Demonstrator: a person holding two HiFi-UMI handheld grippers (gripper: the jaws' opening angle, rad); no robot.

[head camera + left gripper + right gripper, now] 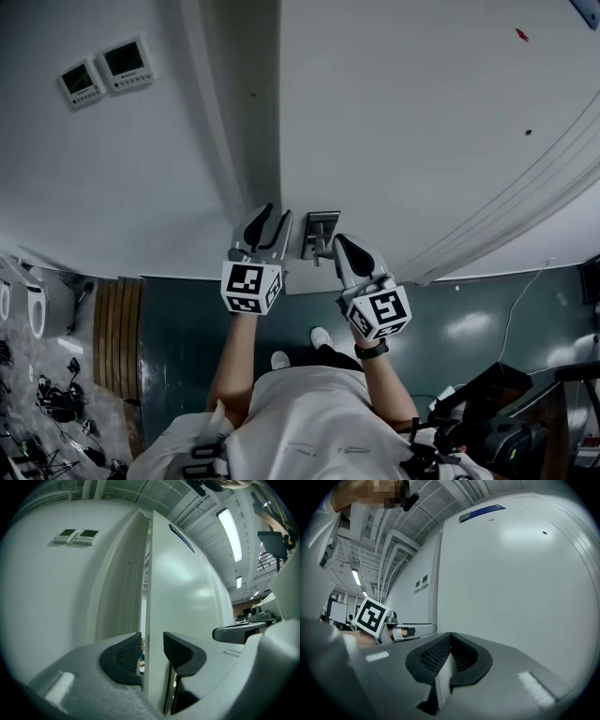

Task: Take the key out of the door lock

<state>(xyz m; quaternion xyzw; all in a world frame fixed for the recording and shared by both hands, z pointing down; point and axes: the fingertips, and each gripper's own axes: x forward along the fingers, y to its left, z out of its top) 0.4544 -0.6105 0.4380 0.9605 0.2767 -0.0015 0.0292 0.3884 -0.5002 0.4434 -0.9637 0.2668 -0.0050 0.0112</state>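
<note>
White door (422,122) ahead | your left gripper (152,645): jaws apart, facing door's edge | your right gripper (450,644): closed, empty.

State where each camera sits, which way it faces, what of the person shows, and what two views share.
Head view: on the person's head, looking steeply down the door at its handle; forearms, shoes, left gripper and right gripper show.
Left gripper view: rides the left gripper, jaws apart, facing the door edge; only its own jaws clearly show.
Right gripper view: rides the right gripper, jaws together, facing the door face; the left gripper's marker cube shows.
Shared: head and right gripper views show the handle.
</note>
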